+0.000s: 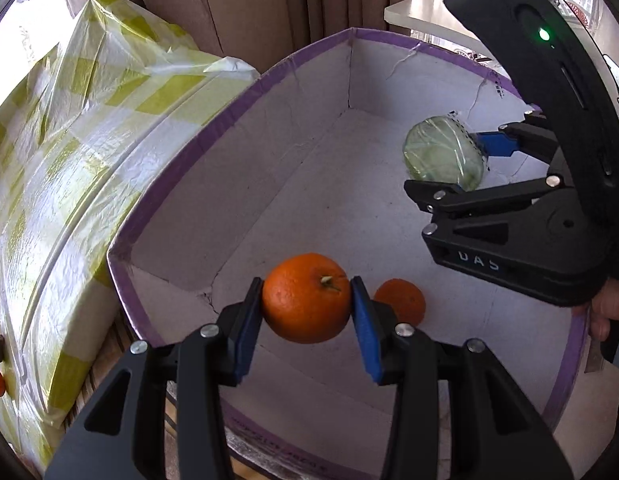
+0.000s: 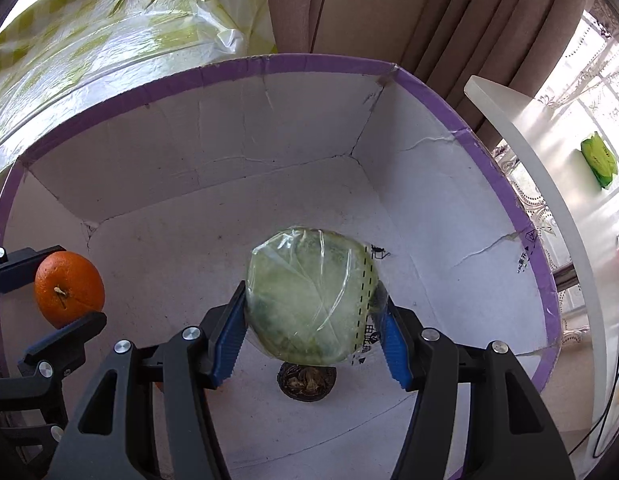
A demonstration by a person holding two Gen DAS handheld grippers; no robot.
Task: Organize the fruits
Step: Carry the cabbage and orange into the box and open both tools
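Blue pads of the left gripper (image 1: 307,300) pinch an orange (image 1: 307,298), held above the floor of a white, purple-rimmed box (image 1: 237,92). Second orange (image 1: 403,300) lies just right of its right finger. Right gripper (image 2: 313,328), jaws wider, clamps a plastic-wrapped green cabbage (image 2: 311,296) over the same box, well apart from the oranges.
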